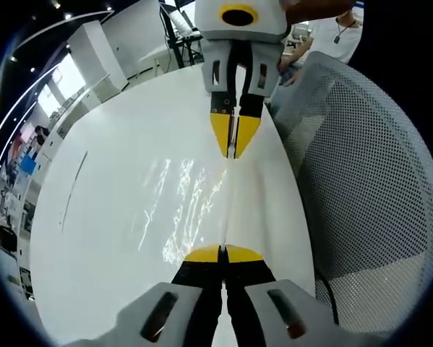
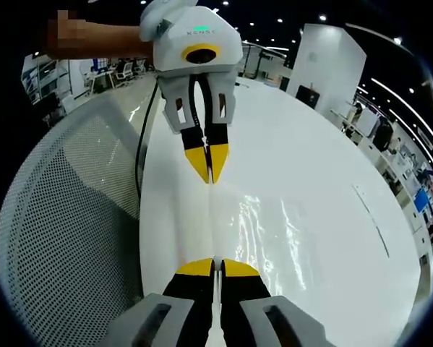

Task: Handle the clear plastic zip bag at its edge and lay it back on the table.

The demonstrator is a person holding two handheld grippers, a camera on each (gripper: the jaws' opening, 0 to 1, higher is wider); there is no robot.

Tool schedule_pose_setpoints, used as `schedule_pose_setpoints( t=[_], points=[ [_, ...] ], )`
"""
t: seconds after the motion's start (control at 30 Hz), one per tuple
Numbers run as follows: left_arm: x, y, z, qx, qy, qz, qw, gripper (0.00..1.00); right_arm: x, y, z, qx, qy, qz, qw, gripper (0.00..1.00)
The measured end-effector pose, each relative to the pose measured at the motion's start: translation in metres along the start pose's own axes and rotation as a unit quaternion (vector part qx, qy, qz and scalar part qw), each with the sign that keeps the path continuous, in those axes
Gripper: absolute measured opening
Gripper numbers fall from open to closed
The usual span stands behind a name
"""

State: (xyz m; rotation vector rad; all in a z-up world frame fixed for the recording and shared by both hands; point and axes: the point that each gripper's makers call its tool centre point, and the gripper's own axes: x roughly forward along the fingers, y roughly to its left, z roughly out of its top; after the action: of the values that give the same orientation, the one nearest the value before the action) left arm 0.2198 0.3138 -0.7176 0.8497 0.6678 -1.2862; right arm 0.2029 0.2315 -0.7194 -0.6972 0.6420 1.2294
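One clear zip bag (image 1: 191,206), two grippers, one white counter (image 1: 93,238), one mesh chair back (image 1: 375,188). The bag lies flat on the counter near its edge, stretched between the 2 grippers; it looks empty, only glare and wrinkles show on the plastic. In left gripper view, the left gripper (image 1: 223,253) is at the bottom, its yellow-tipped fingers (image 1: 202,254) pressed together on the near edge of the bag. Opposite, the right gripper (image 1: 234,144) comes in from the top, fingers also closed narrow on the far edge. In right gripper view it is the same from the other side: right gripper (image 2: 216,266) at the bottom pinching the bag (image 2: 274,224), left gripper (image 2: 209,168) facing it, tips together on the plastic. The chair (image 2: 71,210) stands just beside the counter (image 2: 317,144) edge, close to both grippers. A black cable (image 2: 140,152) hangs betw. chair and counter. Behind is an office w/ ceiling lights and a person's arm (image 2: 93,40).
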Motion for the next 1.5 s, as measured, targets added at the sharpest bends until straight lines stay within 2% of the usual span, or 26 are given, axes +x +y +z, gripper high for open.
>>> schedule_pose_setpoints(
  t=[0.67,0.8,1.17,1.5],
  points=[
    [-0.007,0.002,-0.013,-0.010,0.008,0.009,0.9999,0.00,-0.007,0.004,-0.009,0.006,0.003,-0.002,1.0000,0.00],
    [-0.010,0.001,-0.012,-0.013,0.004,0.010,0.9999,0.00,-0.009,0.005,-0.007,0.010,-0.005,-0.002,0.9999,0.00],
    [-0.009,0.001,-0.007,-0.005,0.005,0.011,0.9999,0.00,-0.010,0.000,-0.012,0.035,-0.005,-0.011,0.9993,0.00],
    [-0.008,-0.001,-0.005,0.026,0.017,0.022,0.9993,0.00,-0.009,0.000,-0.017,0.051,0.002,-0.012,0.9986,0.00]
  ],
)
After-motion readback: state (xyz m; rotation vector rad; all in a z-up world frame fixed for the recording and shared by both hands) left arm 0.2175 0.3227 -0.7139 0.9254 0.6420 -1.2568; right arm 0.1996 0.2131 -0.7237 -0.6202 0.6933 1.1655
